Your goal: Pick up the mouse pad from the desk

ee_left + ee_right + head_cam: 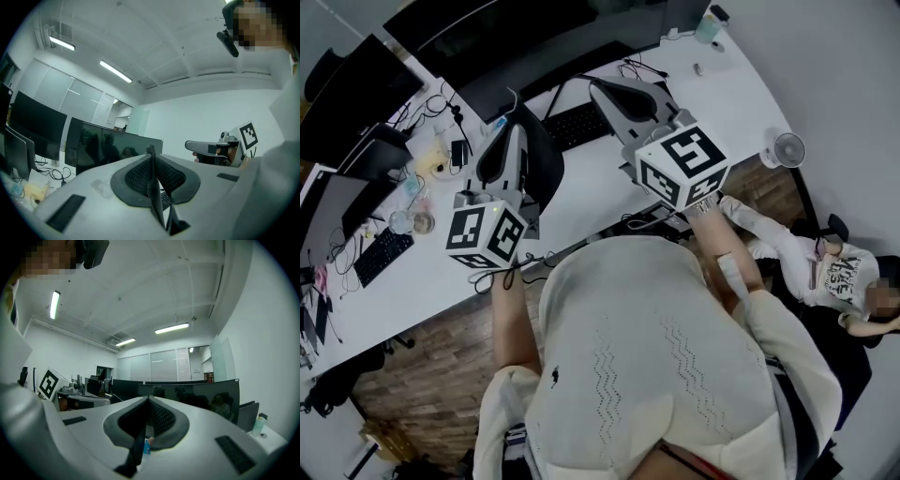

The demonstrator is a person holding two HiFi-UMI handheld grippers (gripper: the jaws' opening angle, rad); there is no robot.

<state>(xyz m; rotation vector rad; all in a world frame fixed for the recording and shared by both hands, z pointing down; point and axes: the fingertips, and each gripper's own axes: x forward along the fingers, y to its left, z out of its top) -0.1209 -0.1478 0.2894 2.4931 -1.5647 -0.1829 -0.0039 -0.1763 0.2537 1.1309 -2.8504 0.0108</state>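
A dark flat patch [549, 161] on the white desk [741, 89], just right of my left gripper, looks like the mouse pad; its near part is hidden by the gripper. My left gripper [515, 97] is held level above the desk, jaws pressed together with nothing between them [151, 151]. My right gripper [592, 83] hovers further right, over the black keyboard [578, 125], also level, its jaws meeting at the tips and empty [149, 398]. Each gripper shows in the other's view: the right gripper [213, 149], the left gripper [77, 400]. Neither touches the pad.
Large dark monitors [516, 42] line the desk's far edge. Cables, a cup and small items clutter the left end [427, 164], with a second keyboard [382, 255]. A small fan [785, 150] and a bottle [709, 25] stand at the right. A person [825, 267] is on the floor at the right.
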